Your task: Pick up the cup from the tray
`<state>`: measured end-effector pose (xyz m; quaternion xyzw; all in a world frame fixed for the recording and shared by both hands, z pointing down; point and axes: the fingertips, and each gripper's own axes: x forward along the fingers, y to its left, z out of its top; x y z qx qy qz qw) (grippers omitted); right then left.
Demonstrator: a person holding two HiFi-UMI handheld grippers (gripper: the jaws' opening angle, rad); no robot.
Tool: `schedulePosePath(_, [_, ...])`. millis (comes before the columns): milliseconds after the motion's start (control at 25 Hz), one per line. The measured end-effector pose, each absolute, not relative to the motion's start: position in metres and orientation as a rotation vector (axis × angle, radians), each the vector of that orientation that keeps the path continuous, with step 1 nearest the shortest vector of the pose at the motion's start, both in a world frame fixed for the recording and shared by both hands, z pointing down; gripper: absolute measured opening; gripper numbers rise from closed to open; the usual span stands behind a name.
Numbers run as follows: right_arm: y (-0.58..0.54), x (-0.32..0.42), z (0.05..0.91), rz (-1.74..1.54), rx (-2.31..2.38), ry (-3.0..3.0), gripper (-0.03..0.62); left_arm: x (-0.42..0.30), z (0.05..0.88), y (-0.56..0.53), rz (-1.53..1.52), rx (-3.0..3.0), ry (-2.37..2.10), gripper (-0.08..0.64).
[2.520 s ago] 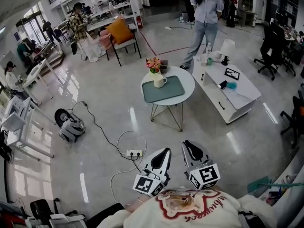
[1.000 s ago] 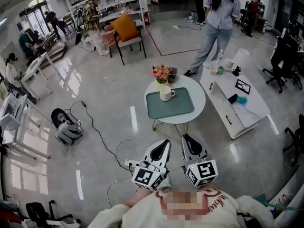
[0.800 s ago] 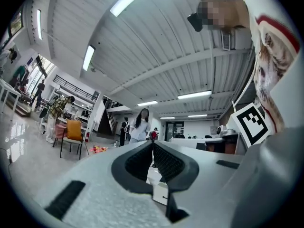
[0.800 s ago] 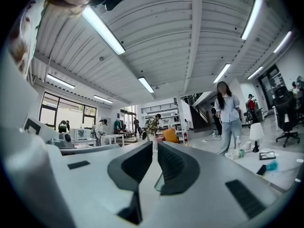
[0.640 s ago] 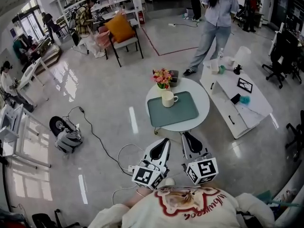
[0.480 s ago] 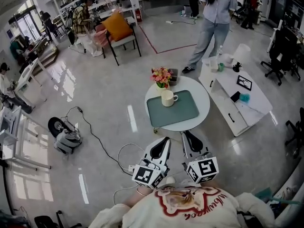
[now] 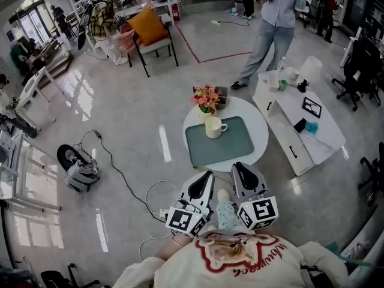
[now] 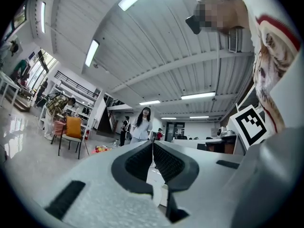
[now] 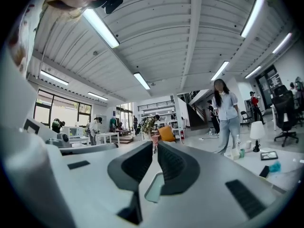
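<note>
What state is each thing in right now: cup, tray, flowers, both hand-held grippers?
Cup: upright, ungrasped.
Tray: flat on the round table, carrying the cup.
Flowers: upright beside the tray.
Left hand-held gripper: shut, empty.
Right hand-held gripper: shut, empty.

Red lettering on the sweatshirt (image 7: 240, 263) is too small to read.

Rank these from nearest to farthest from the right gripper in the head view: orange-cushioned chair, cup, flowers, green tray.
From the right gripper:
1. Green tray, just ahead on the round table.
2. Cup, at the tray's far left.
3. Flowers, beyond the tray, at the table's far edge.
4. Orange-cushioned chair, far ahead, leftward.
</note>
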<state>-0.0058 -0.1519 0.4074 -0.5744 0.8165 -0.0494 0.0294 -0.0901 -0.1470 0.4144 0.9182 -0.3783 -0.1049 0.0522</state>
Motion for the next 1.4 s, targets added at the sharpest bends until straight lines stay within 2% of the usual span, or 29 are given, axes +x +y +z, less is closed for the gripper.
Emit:
schedulePosePath(680, [-0.353,0.038,0.387,-0.055,-1.629,2.609,0.051,-0.043,0.393,-0.351,-0.369,2.803,-1.286,0.018])
schedulePosePath(1080, [-0.398,0.046,0.394,-0.047,-1.641,2.593,0.051,-0.054,0.399,-0.395,-0.368,2.757,-1.326,0.018])
schedulePosePath(1240, [-0.398,0.043,0.417,0.030,-1.690,2.614,0.051,-0.062,0.403,-0.400,-0.356,2.741,-1.308,0.018])
schedulePosePath(1400, [-0.403,0.048,0.479,-0.038,-1.744,2.685,0.052,-0.063,0.410,-0.402,-0.317,2.738,-1.289,0.018])
